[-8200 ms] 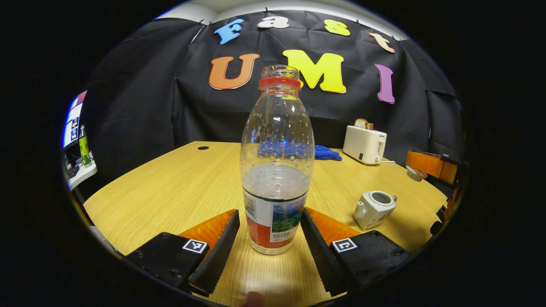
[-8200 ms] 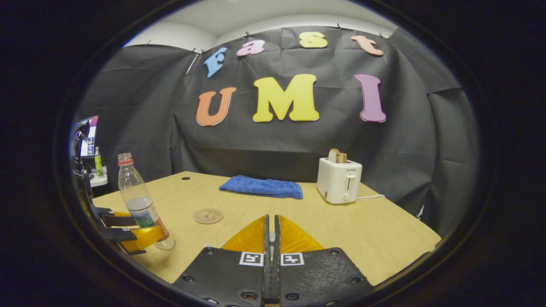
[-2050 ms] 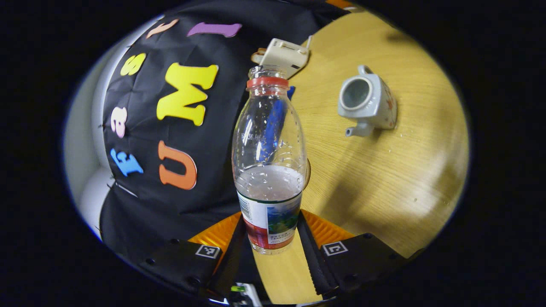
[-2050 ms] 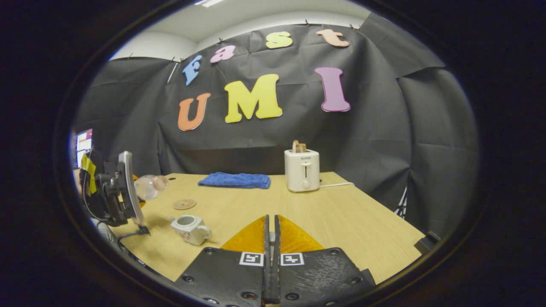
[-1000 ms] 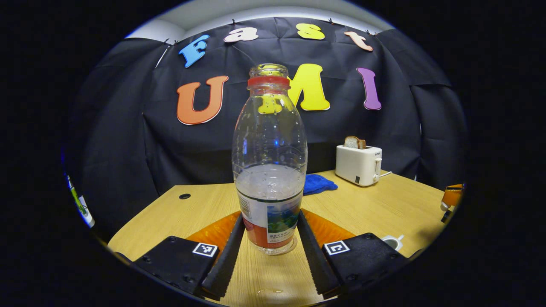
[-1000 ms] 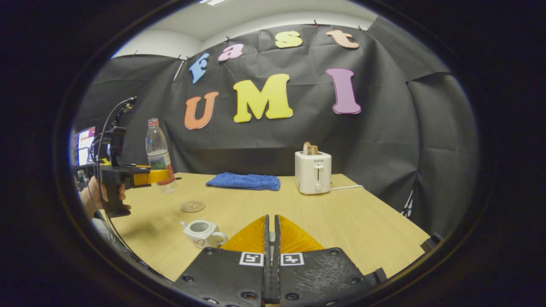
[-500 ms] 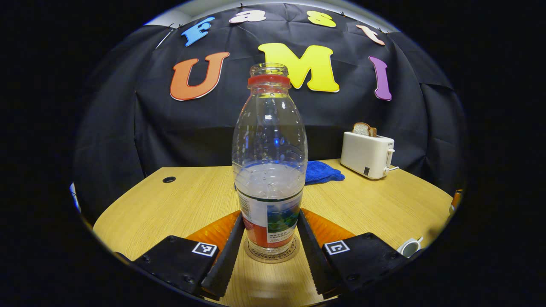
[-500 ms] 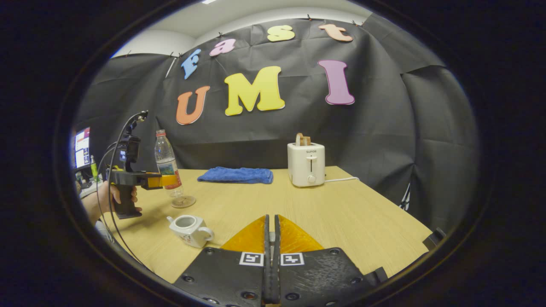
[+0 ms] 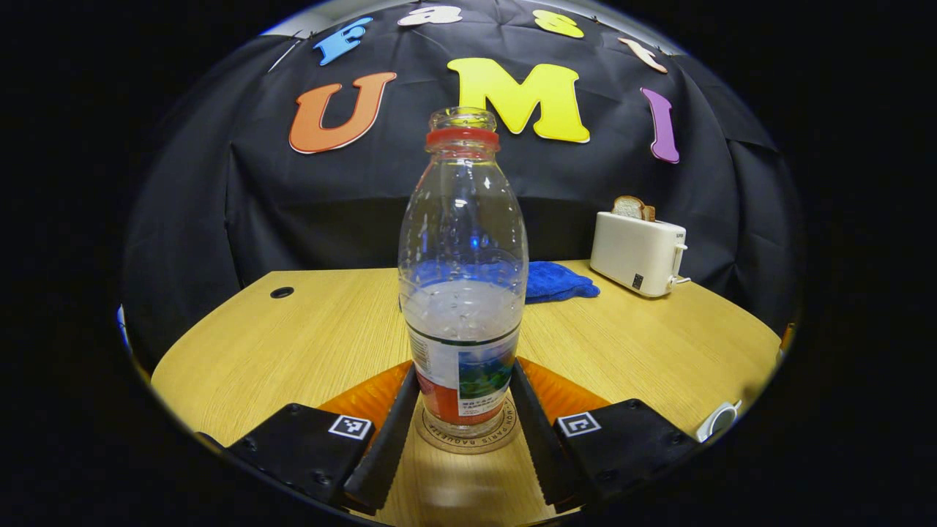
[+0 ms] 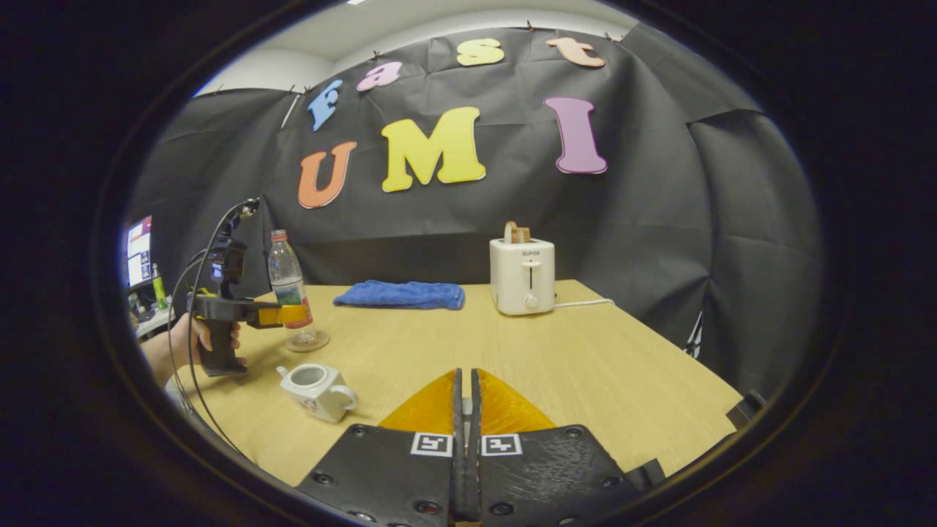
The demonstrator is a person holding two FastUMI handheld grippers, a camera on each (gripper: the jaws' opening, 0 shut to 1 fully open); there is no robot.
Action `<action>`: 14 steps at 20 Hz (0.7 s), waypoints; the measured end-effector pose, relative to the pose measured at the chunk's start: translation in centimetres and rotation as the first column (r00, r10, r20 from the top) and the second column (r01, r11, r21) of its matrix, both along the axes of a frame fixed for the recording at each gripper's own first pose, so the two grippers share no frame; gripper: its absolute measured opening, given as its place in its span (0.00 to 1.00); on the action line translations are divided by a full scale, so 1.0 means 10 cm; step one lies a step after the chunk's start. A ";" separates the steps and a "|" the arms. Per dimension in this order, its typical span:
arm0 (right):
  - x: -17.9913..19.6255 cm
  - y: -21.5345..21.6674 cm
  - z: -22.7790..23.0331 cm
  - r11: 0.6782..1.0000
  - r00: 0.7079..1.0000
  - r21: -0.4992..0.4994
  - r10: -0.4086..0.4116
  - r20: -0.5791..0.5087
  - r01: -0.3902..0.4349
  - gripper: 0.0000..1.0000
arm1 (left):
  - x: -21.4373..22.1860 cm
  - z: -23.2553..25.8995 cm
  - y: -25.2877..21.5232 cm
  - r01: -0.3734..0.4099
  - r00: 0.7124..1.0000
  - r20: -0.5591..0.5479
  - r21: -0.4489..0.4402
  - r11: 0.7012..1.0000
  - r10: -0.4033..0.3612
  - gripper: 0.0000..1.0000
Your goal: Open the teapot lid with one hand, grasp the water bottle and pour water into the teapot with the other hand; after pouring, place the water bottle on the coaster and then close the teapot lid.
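The water bottle [image 9: 463,293], uncapped and roughly a third full, stands upright over the coaster [image 9: 466,435] near the worktop's [image 9: 307,344] left edge, its base at or just above the disc; I cannot tell whether it has fully touched down. My left gripper [image 9: 463,432] clamps it low on the label, both fingers pressed against its sides. In the right gripper view the bottle [image 10: 288,282] and coaster [image 10: 307,341] sit just beyond the teapot [image 10: 316,390], which rests lidless near the front-left corner with its mouth open.

My right gripper [image 10: 463,439] has its jaws drawn together with only a sliver between them; a small pale thing sits in that slit, likely the lid's knob, though I cannot make it out for certain.

The risks I judge from here: if I release the bottle while it hangs above or off-centre on the coaster, it may rock, and with no cap any tip spills water across the wood. Pulling the left fingers back crookedly could drag the light bottle off the disc. The teapot lies close to my retreat path, so a careless withdrawal could knock it. A blue cloth [image 10: 400,294] and toaster [image 10: 523,276] stand well apart along the far edge.
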State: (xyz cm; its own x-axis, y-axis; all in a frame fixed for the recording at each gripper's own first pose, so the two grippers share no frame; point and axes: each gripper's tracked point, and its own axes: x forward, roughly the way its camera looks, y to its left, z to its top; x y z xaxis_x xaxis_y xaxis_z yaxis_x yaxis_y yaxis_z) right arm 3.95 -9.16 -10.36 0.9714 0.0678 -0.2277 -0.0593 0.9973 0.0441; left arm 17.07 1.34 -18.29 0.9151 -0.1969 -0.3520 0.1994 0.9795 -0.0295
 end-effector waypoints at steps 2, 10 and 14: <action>0.00 0.02 0.00 1.000 1.000 -0.001 0.002 -0.001 -0.002 0.00 | 0.00 -0.04 0.01 -0.004 1.000 -0.013 -0.001 1.000 0.004 0.78; -0.01 0.03 0.01 1.000 1.000 0.000 0.004 -0.001 -0.004 0.00 | -0.05 -0.08 -0.05 0.014 0.999 -0.038 -0.015 1.000 -0.014 1.00; -0.04 0.07 0.03 1.000 1.000 0.000 0.012 0.005 -0.012 0.00 | -0.12 -0.06 0.02 -0.002 0.999 -0.052 -0.004 1.000 0.002 1.00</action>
State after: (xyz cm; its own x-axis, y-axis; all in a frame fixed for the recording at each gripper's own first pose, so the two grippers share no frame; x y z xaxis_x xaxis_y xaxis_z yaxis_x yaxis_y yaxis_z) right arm 3.60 -8.49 -10.09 0.9715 0.0796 -0.2231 -0.0716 0.9965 0.0434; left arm 15.83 1.52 -18.90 0.8959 -0.1968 -0.3983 0.1958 0.9797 -0.0436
